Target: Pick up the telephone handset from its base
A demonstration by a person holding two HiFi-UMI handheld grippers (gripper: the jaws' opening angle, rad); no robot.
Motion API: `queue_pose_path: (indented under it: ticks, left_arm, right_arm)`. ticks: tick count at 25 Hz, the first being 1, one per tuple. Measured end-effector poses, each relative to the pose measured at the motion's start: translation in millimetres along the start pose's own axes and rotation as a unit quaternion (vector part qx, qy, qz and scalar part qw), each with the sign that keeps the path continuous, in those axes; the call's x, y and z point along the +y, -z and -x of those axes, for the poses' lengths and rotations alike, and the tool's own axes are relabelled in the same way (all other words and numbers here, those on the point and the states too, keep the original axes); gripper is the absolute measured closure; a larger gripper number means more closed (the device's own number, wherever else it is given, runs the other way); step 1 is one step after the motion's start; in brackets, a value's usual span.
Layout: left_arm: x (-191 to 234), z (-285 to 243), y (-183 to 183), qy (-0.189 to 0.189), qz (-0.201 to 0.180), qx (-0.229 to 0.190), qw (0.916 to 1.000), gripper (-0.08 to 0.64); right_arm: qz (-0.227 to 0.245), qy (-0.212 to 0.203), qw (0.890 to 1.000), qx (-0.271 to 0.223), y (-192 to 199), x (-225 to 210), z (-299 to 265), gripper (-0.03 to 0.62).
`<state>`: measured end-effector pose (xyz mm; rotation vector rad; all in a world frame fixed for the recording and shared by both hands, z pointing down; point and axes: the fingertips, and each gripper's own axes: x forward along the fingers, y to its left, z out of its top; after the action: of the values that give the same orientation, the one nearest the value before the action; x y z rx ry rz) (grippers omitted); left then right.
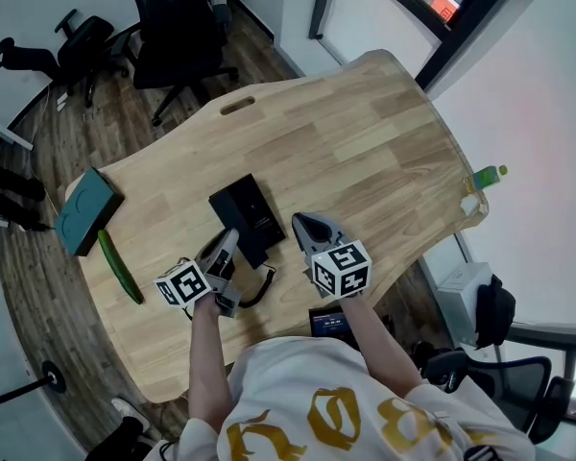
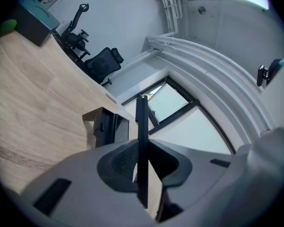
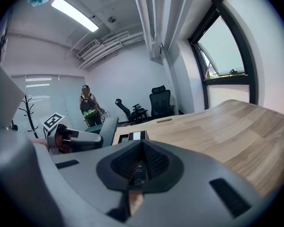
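the left hand-held gripper clamps the black handset, seen edge-on between its pads, just beside the base on the counter and apparently clear of it. the right hand-held gripper hovers nearby, jaws together on nothing. the handset looks stiff, light and smooth-sided, best gripped mid-shaft; its cord may tug back. from the head view the gripper covers most of the handset, and where the cord joins it is hidden.
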<state>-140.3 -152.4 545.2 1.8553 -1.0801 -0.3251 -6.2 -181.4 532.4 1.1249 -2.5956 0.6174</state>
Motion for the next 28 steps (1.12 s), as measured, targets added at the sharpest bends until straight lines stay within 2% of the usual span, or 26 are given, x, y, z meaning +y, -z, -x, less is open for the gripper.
queue_pose_path:
  ticks: [11, 18, 28]
  left_arm:
    - [-33, 34, -11, 0.047, -0.013, -0.037, 0.9981, 0.489]
    - [-51, 52, -15, 0.078, -0.021, -0.059, 0.9950, 0.488]
    - [-65, 81, -19, 0.099, -0.023, -0.082, 0.9914, 0.489]
  right_arm:
    - [0.028, -0.009, 0.999, -0.025, -14, 28, 14, 0.588]
    - [0.047, 0.000, 0.998, -0.041, -24, 37, 23, 0.588]
    - [0.060, 0.002, 0.997, -0.049, -24, 53, 31, 0.588]
